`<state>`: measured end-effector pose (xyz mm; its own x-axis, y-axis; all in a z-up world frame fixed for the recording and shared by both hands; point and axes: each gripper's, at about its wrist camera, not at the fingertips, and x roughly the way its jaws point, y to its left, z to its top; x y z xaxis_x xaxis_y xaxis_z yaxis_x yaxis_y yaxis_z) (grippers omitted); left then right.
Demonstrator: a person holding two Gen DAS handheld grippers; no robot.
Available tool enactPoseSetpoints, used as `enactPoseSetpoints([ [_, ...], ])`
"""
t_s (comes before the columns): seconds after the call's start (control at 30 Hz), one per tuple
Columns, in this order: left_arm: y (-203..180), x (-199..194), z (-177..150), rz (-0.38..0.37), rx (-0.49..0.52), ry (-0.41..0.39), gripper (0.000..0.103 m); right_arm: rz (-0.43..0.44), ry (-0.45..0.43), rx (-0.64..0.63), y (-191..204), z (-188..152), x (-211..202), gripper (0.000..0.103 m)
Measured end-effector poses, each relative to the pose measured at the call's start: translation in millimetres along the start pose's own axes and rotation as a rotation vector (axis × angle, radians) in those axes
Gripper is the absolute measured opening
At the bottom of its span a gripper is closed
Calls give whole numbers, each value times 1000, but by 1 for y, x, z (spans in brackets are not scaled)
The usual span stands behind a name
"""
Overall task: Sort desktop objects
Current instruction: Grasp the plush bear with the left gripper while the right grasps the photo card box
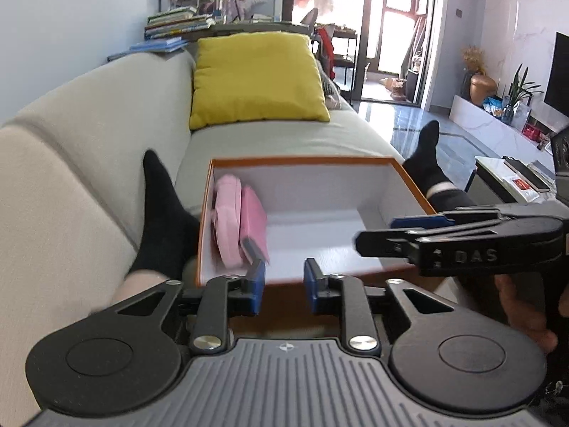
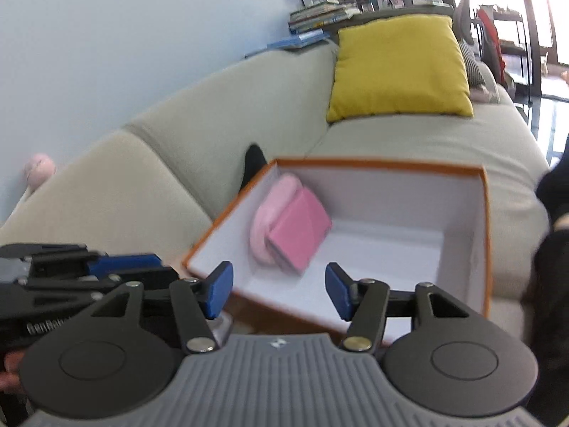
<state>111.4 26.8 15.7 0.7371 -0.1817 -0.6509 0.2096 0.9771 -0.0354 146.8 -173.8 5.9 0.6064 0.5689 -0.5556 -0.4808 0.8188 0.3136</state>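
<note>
Both tongs, left [image 1: 283, 284] and right [image 2: 279, 293], gape empty before the box [image 2: 484, 235], pink pouch [image 2: 300, 236] inside at left.

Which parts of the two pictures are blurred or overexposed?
Left wrist view: the pink items in the orange box are smeared, and the balcony door is blown out. Right wrist view: the whole box looks motion-blurred.

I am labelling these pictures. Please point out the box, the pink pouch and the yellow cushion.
box [image 1: 302, 159], left wrist view, far orange rim.
pink pouch [image 2: 300, 229], right wrist view, flat pink face.
yellow cushion [image 1: 256, 76], left wrist view, middle of front.
</note>
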Motion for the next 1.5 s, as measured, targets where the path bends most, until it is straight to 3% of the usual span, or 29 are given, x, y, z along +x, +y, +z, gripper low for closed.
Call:
enactPoseSetpoints([
  [0.27,0,-9,-43,2,-121,111,35,-102,159,142,-39,-62,-23,59],
  [0.37,1,-3,-57,-15,-193,166,54,-164,224,193,-55,-83,-23,59],
  [0.67,7,15,-76,-4,-317,252,57,-230,349,337,-86,-118,-13,59],
  [0.77,5,22,-81,-2,-336,280,58,-231,390,385,-93,-125,-2,52],
  [0.93,1,37,-86,2,-343,327,58,-181,392,421,-99,-128,5,65],
  [1.1,-2,46,-88,12,-338,338,61,-164,382,433,-102,-130,10,66],
  [1.17,-3,48,-90,6,-337,337,63,-156,374,445,-104,-129,10,64],
  [1.27,-3,54,-93,-5,-353,355,66,-164,353,459,-106,-128,5,52],
  [1.4,-10,51,-94,4,-328,334,62,-160,313,445,-105,-120,-7,34],
  [1.5,-17,44,-91,25,-290,308,57,-155,279,376,-92,-108,-12,29],
])
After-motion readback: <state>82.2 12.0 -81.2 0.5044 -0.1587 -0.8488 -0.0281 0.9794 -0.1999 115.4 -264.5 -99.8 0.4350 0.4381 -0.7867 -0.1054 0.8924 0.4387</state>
